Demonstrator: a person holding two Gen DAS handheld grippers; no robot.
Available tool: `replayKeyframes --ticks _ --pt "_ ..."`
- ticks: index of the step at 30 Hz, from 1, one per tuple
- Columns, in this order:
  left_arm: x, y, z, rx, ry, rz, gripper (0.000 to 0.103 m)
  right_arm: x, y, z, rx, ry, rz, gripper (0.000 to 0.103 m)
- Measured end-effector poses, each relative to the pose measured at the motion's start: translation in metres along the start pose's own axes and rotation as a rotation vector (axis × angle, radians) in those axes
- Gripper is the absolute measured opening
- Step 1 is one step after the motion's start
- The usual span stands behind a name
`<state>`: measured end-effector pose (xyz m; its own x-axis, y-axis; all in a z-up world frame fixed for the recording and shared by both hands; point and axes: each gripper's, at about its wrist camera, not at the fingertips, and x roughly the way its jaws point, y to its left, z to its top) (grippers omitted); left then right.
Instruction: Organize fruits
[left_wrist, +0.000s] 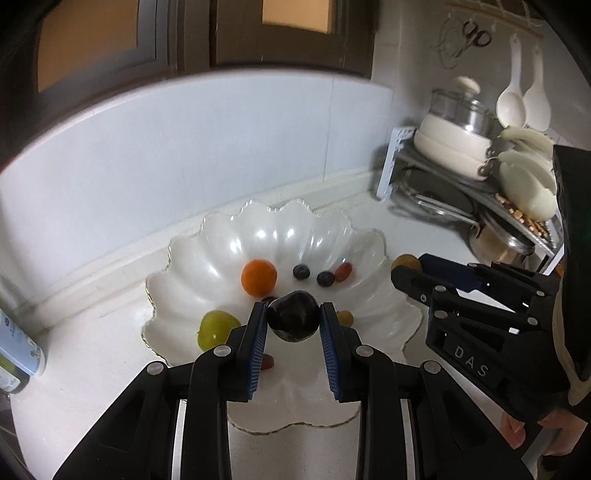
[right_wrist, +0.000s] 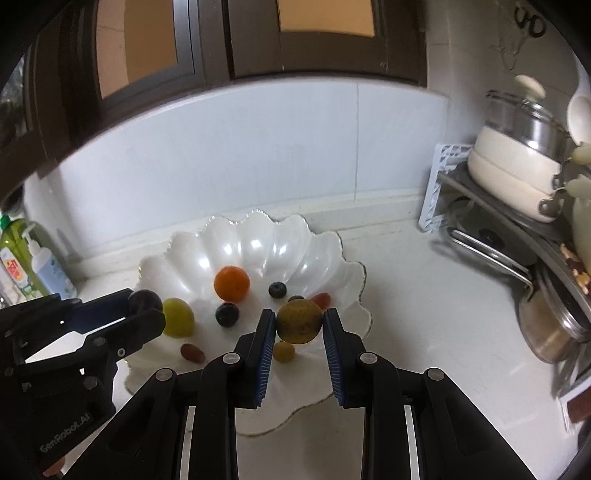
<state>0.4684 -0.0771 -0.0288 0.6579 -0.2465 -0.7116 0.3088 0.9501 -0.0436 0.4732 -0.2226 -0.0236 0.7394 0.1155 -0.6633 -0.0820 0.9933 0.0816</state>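
Note:
My left gripper (left_wrist: 293, 321) is shut on a dark purple plum (left_wrist: 293, 318) and holds it over the near part of a white scalloped bowl (left_wrist: 207, 240). My right gripper (right_wrist: 299, 325) is shut on a brownish-yellow round fruit (right_wrist: 299, 321) above the bowl's (right_wrist: 343, 273) right side. In the bowl lie an orange (left_wrist: 259, 277), two blueberries (left_wrist: 301, 272), a red grape (left_wrist: 342, 270), a green fruit (left_wrist: 216, 328) and a small yellow one (right_wrist: 283, 351). In the right wrist view the left gripper (right_wrist: 147, 308) with its plum shows at the left.
A dish rack (right_wrist: 480, 221) with a white pot (right_wrist: 513, 173), lids and pans fills the right corner. Soap bottles (right_wrist: 33, 266) stand at the left by the white tiled wall. White ladles (left_wrist: 517, 96) and scissors (left_wrist: 476, 35) hang above the rack. A hand (left_wrist: 535, 435) holds the right gripper.

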Motion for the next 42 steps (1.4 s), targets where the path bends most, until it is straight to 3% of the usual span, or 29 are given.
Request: replayKeyframes --ticks 11,23,25,27,31,38,42 --pt "0.047 0.014 -0.007 -0.027 0.125 0.007 0.029 0.053 0.004 -0.001 -0.052 0.127 0.003 0.028" --pt "0.069 0.012 -0.012 -0.013 0.207 0.002 0.030 0.075 0.010 0.005 -0.067 0.174 0.008 0.029" --pt "0.069 0.014 -0.012 -0.027 0.215 -0.002 0.039 0.075 0.010 0.005 -0.063 0.176 0.007 0.030" --pt "0.065 0.017 -0.012 -0.042 0.208 -0.003 0.047 0.074 0.008 0.004 -0.055 0.176 0.001 0.033" --pt "0.050 0.021 -0.009 -0.047 0.173 0.035 0.053 0.066 0.007 0.001 -0.037 0.165 0.000 0.036" --pt "0.019 0.032 -0.006 -0.043 0.090 0.123 0.060 0.035 0.012 -0.007 -0.008 0.110 -0.015 0.043" --pt "0.000 0.035 -0.011 -0.026 0.049 0.140 0.069 0.012 0.019 -0.013 0.009 0.066 -0.030 0.054"
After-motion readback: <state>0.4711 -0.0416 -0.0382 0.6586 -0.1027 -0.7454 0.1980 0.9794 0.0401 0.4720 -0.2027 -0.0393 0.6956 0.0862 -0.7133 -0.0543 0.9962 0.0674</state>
